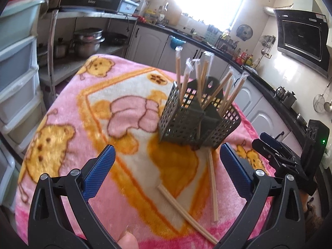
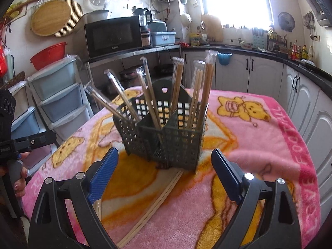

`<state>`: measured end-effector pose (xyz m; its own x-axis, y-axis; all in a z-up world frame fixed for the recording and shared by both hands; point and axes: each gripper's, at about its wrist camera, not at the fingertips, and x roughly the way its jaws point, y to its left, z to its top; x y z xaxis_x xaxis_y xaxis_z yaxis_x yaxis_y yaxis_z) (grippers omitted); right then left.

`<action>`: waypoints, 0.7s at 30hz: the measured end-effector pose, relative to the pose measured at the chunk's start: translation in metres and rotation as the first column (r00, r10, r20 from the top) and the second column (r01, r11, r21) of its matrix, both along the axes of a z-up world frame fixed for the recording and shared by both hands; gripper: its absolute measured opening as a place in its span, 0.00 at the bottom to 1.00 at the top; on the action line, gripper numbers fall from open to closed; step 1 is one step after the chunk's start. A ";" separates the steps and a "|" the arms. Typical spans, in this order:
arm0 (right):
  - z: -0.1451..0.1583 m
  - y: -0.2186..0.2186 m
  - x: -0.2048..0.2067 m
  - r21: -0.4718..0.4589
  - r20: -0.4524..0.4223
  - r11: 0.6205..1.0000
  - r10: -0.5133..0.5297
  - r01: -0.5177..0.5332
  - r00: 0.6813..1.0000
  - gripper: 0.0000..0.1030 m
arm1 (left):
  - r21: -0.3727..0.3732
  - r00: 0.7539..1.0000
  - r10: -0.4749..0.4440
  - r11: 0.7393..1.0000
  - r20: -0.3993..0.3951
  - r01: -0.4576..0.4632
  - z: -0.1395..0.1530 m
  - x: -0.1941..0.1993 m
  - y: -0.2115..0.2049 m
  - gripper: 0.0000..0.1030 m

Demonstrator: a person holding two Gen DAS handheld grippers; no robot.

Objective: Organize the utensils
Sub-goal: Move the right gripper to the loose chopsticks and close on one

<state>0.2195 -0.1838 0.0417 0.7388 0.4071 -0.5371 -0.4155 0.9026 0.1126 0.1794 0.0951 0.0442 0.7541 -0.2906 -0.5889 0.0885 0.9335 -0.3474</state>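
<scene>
While both grippers hover over the table, the scene reads as follows.

Surface: a pink blanket [image 2: 259, 145] with yellow cartoon bears covers the table.
Room: a kitchen, with a black microwave [image 2: 113, 36] on a shelf, plastic drawers [image 2: 60, 95] at the side, white cabinets [image 2: 259, 72] under a dark counter and a bright window [image 2: 236, 0].
Left gripper [image 1: 166, 167]: jaws spread wide, blue pads [image 1: 99, 170] empty and touching nothing, above the blanket.
Right gripper [image 2: 164, 173]: jaws equally wide apart, blue pads [image 2: 103, 176] empty, clear of everything.
Caddy [image 2: 166, 132]: a dark perforated utensil basket with compartments stands upright on the blanket, just ahead of both grippers, roughly centred between the fingers in each view.
Wrapped chopsticks [image 2: 178, 83]: several pairs in clear sleeves stand leaning in the caddy's compartments.
Loose chopsticks [image 1: 212, 184]: 2 bare pairs lie flat on the blanket in front of the caddy, between the left gripper's fingers; 1 pair [image 2: 157, 203] runs between the right gripper's fingers too.
</scene>
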 end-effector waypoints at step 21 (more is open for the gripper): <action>-0.053 0.007 0.010 -0.065 -0.163 0.998 0.000 -0.010 0.987 0.79 | -0.148 0.970 -0.117 0.985 -0.211 0.086 -0.080 -0.001 -0.011 0.54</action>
